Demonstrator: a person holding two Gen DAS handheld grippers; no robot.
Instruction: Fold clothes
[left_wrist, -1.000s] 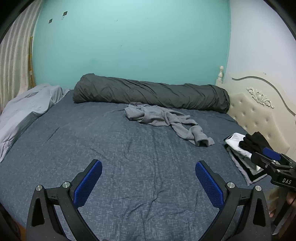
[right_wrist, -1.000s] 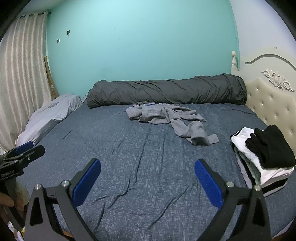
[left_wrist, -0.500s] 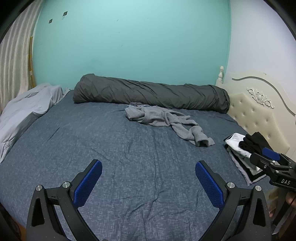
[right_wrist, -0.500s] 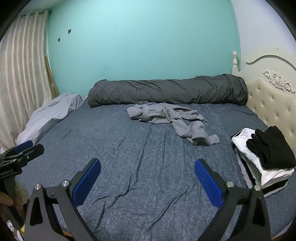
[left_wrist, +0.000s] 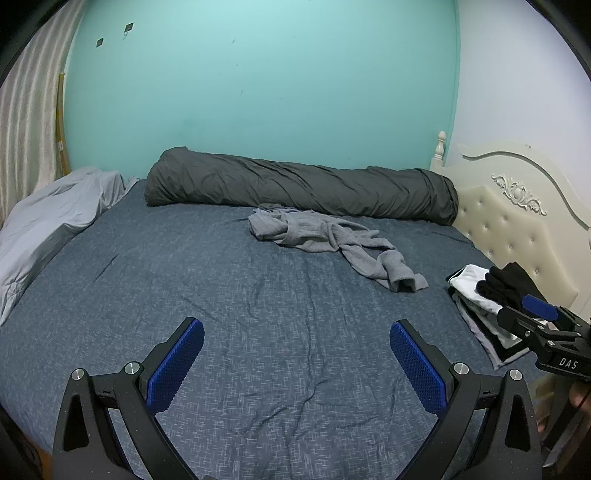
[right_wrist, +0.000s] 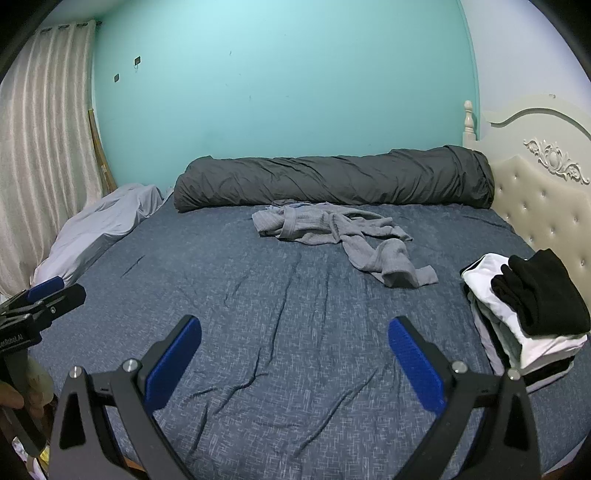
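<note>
Both grippers, left (left_wrist: 296, 345) and right (right_wrist: 294, 341), hover with jaws wide apart and empty over the bed (right_wrist: 258, 314); a crumpled grey garment (right_wrist: 332, 236), perhaps a robe, lies well ahead.

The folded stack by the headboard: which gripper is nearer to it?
Right. The right gripper hovers open just left of the folded stack; the left gripper, also open, sits farther left across the bed, beyond the right one.

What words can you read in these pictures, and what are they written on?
"DAS": white letters on the black body of the right claw, seen from the left wrist.
White lettering on the left claw, seen from the right wrist: cut off at the edge and too small to read.
No other text shows.
</note>
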